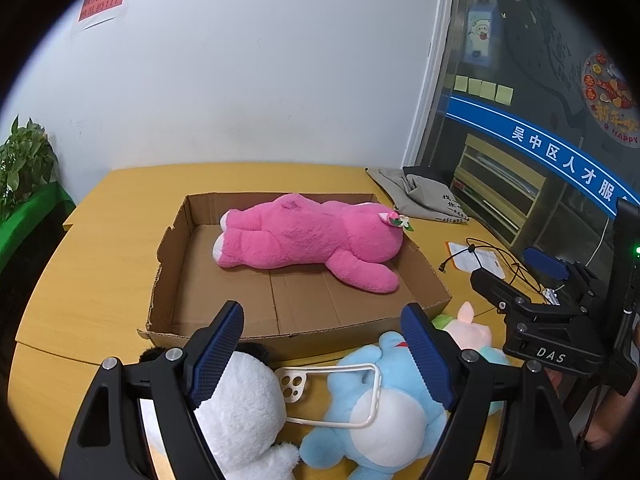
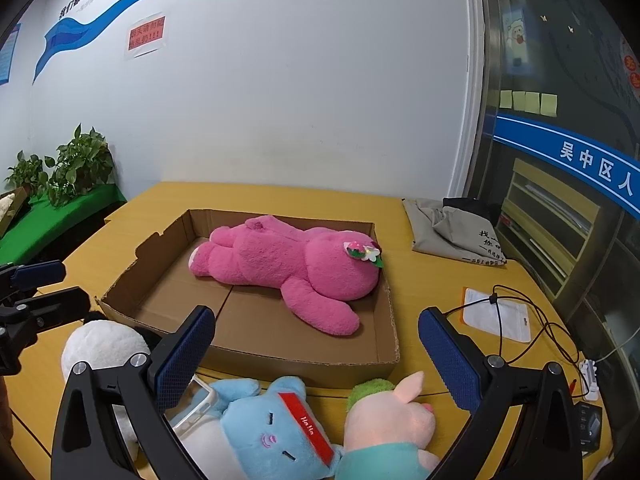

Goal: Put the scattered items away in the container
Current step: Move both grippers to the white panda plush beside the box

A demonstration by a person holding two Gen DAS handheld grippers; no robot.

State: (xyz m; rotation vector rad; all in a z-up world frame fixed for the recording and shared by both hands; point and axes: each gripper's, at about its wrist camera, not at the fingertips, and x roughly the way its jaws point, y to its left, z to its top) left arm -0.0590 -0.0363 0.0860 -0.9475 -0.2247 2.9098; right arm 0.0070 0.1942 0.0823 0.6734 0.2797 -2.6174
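A shallow cardboard box (image 1: 224,332) (image 2: 280,364) sits on the yellow table. A big pink plush bear (image 1: 304,240) (image 2: 288,268) lies inside it. In front of the box lie a white plush (image 1: 240,404) (image 2: 104,344), a blue plush (image 1: 384,404) (image 2: 264,424), a pink pig plush (image 1: 472,332) (image 2: 396,420) and a clear phone case (image 1: 332,392) (image 2: 196,404). My left gripper (image 1: 324,360) is open above the white and blue plushes. My right gripper (image 2: 316,360) is open above the blue and pig plushes; it also shows in the left wrist view (image 1: 516,276).
A grey cloth bag (image 1: 424,196) (image 2: 452,228) lies at the table's far right. A black cable (image 1: 488,260) (image 2: 516,320) and a white pouch (image 2: 496,316) lie right of the box. Plants (image 2: 64,172) stand at the left. A glass wall is on the right.
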